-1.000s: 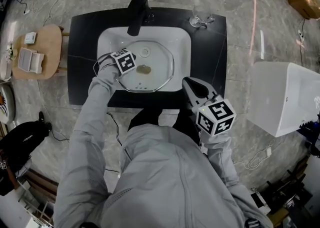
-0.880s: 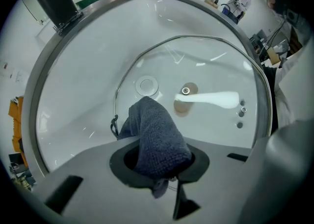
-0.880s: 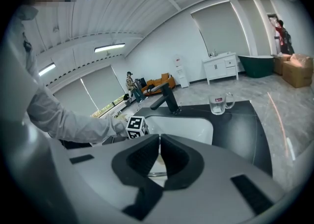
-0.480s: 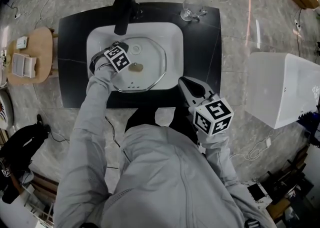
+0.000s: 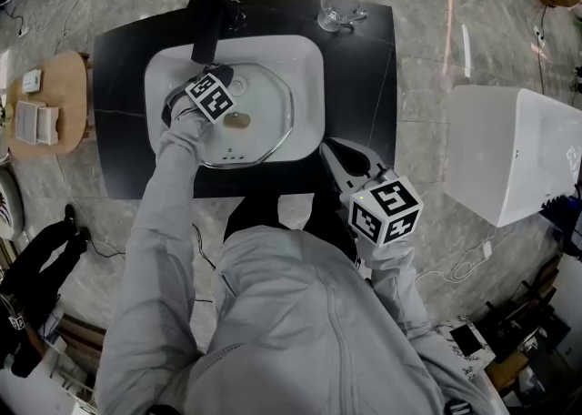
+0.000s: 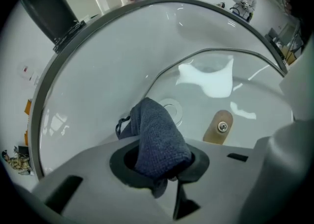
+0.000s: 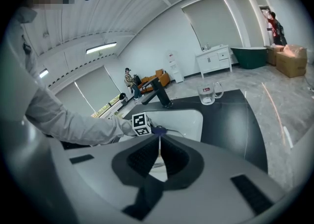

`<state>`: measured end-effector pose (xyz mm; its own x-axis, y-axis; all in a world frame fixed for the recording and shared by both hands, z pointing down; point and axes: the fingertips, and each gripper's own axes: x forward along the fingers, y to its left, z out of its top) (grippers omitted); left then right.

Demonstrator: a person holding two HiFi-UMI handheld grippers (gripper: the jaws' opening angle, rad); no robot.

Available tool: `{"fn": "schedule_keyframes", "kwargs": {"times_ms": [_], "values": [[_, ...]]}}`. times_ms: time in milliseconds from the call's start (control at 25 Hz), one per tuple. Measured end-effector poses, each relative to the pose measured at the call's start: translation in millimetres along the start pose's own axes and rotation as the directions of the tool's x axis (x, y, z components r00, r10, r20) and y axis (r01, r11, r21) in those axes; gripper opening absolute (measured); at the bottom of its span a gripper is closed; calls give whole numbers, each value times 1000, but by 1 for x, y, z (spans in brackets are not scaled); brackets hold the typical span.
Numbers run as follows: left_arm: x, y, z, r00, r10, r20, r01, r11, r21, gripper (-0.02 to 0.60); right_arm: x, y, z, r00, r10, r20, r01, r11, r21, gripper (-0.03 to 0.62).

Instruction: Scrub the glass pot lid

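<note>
The glass pot lid lies in the white sink basin, its wooden knob facing up. My left gripper is over the lid's far left part, near the faucet, and is shut on a dark blue cloth. In the left gripper view the cloth sticks out of the left gripper above the lid's metal rim, with the knob just right of it. My right gripper hovers at the counter's near edge, right of the basin. The right gripper is shut with nothing in it.
A black faucet stands at the basin's far left. A glass mug sits on the black counter at the back. A white box stands to the right, and a wooden stool with small items to the left.
My left gripper has slid the cloth a little across the lid toward the faucet. The right gripper has stayed by the counter's near edge.
</note>
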<state>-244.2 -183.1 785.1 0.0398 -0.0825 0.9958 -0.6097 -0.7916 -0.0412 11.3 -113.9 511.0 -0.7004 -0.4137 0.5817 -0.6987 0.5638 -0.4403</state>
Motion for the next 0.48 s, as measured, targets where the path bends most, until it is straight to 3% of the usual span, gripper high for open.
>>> {"fn": "schedule_keyframes", "kwargs": {"times_ms": [200, 360, 480], "values": [[4, -7, 19, 999, -31, 20, 31, 999, 8, 84, -4, -10, -1, 1000, -14, -2, 14, 1000, 13, 31], [-1, -25, 45, 983, -149, 112, 153, 988, -35, 84, -6, -13, -1, 1000, -21, 0, 21, 1000, 20, 31], [-4, -38, 60, 968, -205, 142, 210, 978, -17, 85, -7, -15, -2, 1000, -23, 2, 23, 999, 23, 31]]}}
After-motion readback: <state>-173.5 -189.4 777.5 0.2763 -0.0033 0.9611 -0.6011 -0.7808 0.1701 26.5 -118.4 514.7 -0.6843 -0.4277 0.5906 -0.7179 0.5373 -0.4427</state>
